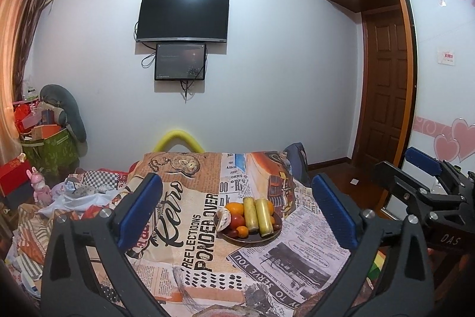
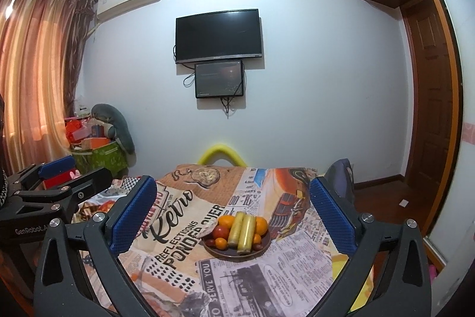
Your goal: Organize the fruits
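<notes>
A dark round plate (image 1: pixel 252 239) (image 2: pixel 213 253) sits on a table under a newspaper-print cloth (image 1: pixel 193 228) (image 2: pixel 178 245). It holds two yellow-green wrapped cylinders (image 1: pixel 257 216) (image 2: pixel 242 230) lying side by side, oranges (image 1: pixel 235 208) (image 2: pixel 226 221), a red tomato (image 1: pixel 236 220) (image 2: pixel 220 231), small dark fruits and a pale peeled piece (image 1: pixel 222 220) at the left rim. My left gripper (image 1: pixel 237 211) stands open, well short of the plate, nothing between its blue pads. My right gripper (image 2: pixel 234 216) is open too, equally back from the plate. Each gripper shows at the edge of the other's view.
A cluttered pile of cloth, boxes and a pink toy (image 1: pixel 40 187) lies left of the table. A green box (image 1: pixel 49 150) stands by the curtain. A yellow foam arc (image 1: pixel 178 138) rises behind the table. A wooden door (image 1: pixel 386 85) and floor lie to the right.
</notes>
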`<state>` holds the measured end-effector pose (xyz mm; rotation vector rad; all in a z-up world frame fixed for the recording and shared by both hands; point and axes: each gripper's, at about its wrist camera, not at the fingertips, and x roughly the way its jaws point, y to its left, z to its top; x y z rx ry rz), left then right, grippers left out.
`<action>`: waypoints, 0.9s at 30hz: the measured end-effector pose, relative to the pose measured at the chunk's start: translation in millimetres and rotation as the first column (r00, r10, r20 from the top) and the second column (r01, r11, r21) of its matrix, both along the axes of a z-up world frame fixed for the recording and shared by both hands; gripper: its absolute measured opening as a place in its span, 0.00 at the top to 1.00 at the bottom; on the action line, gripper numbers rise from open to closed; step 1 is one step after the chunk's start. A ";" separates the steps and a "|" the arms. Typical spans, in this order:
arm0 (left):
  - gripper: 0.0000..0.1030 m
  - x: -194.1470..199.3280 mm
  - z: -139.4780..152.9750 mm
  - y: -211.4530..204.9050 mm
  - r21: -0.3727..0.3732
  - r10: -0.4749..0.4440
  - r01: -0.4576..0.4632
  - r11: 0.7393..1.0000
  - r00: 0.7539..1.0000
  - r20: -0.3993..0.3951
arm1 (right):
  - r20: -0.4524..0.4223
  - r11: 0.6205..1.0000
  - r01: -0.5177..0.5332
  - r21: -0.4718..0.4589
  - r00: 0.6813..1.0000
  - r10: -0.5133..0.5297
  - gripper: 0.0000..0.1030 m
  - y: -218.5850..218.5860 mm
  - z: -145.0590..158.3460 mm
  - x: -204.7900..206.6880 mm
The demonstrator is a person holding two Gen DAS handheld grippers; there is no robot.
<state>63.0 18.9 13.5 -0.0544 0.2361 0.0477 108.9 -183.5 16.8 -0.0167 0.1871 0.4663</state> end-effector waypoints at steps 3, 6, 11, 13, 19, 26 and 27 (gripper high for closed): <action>0.00 -0.5 0.4 0.4 0.003 0.001 -0.001 1.000 1.000 0.003 | 0.004 1.000 0.005 -0.002 1.000 -0.005 0.00 -0.1 0.8 -1.4; 0.00 -0.7 -0.1 0.3 0.003 0.002 -0.002 1.000 1.000 0.003 | 0.005 1.000 0.005 -0.003 1.000 -0.005 0.00 -0.2 0.9 -2.0; 0.00 -0.5 -0.9 0.1 0.003 0.002 -0.002 1.000 1.000 0.001 | 0.007 1.000 0.007 -0.002 1.000 -0.007 0.00 -0.2 1.9 -2.9; 0.00 -0.5 -0.9 -0.2 0.003 0.003 -0.003 1.000 1.000 0.001 | 0.007 1.000 0.009 0.000 1.000 -0.009 0.00 -0.9 2.8 -4.2; 0.00 -0.4 -1.1 -0.2 0.003 -0.004 0.004 1.000 1.000 -0.002 | 0.006 1.000 0.009 0.001 1.000 -0.009 0.00 -2.2 3.1 -4.0; 0.00 -1.2 0.0 -0.5 -0.004 -0.030 0.030 1.000 1.000 -0.007 | 0.008 1.000 0.019 -0.001 1.000 -0.019 0.00 -3.7 2.1 -3.0; 0.00 -1.3 0.1 -0.4 -0.006 -0.031 0.031 0.999 0.999 -0.007 | 0.008 1.000 0.020 -0.001 1.000 -0.020 0.00 -3.7 1.8 -2.7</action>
